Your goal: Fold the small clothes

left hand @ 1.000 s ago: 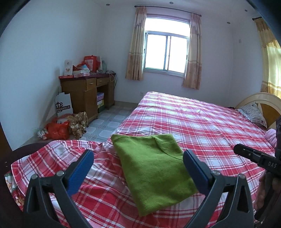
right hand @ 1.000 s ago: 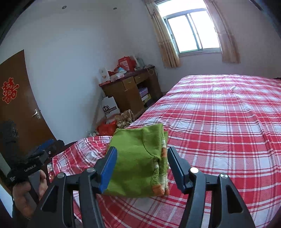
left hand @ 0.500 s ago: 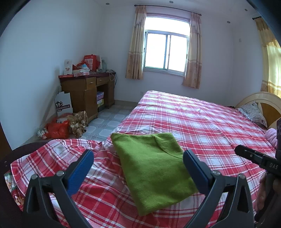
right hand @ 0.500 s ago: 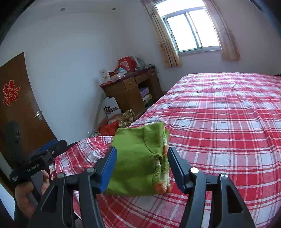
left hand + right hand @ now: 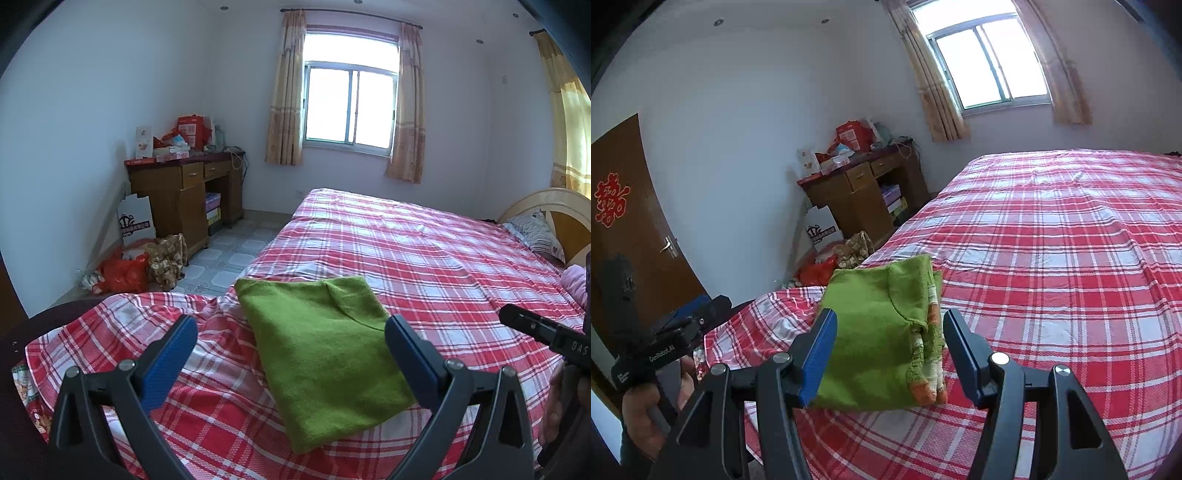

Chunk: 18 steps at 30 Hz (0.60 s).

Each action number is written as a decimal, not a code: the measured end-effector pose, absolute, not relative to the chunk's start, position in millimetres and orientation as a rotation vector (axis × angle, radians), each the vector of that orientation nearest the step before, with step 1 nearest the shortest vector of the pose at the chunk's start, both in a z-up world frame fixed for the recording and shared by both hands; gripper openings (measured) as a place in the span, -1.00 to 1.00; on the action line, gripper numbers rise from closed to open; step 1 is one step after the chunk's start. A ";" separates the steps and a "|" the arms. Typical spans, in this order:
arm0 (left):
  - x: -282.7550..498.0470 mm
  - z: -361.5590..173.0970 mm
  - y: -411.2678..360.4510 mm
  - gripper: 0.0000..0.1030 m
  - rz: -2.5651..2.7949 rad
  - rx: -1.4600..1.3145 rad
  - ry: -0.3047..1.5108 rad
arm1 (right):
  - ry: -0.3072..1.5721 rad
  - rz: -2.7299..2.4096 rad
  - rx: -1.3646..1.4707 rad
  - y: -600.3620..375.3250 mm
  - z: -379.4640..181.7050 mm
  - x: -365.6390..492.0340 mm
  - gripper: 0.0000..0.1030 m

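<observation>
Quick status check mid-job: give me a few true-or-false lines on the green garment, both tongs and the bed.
1. The folded green knit garment lies on the red plaid bedsheet. True.
2. The left tongs are clamped on the garment. False: they are open and hold nothing.
3. The right tongs are open. True.
4. The garment hangs off the wooden desk. False: it rests flat on the bed.
5. An orange-and-white trim shows at the garment's edge in the right wrist view. True.

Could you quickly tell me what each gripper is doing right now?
Left gripper: open, empty, above the folded green knit garment.
Right gripper: open, empty.
</observation>
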<state>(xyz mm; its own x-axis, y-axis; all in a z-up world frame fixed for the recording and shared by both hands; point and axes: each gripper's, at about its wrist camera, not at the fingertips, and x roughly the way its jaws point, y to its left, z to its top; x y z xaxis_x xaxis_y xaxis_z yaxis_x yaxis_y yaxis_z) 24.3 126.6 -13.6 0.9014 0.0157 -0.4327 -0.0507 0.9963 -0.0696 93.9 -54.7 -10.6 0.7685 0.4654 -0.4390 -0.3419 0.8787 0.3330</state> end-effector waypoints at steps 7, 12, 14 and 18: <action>22.7 -8.0 128.8 1.00 0.055 -0.085 0.429 | 0.526 0.442 0.240 -56.5 -8.8 91.4 0.18; 22.0 -6.4 128.4 1.00 0.053 -0.082 0.419 | 0.515 0.450 0.233 -55.9 -5.9 87.7 0.18; 22.9 -6.7 128.3 1.00 0.064 -0.077 0.422 | 0.515 0.452 0.229 -54.8 -5.7 87.5 0.18; 24.4 -7.5 129.4 1.00 0.072 -0.072 0.426 | 0.521 0.452 0.226 -53.2 -7.9 88.0 0.18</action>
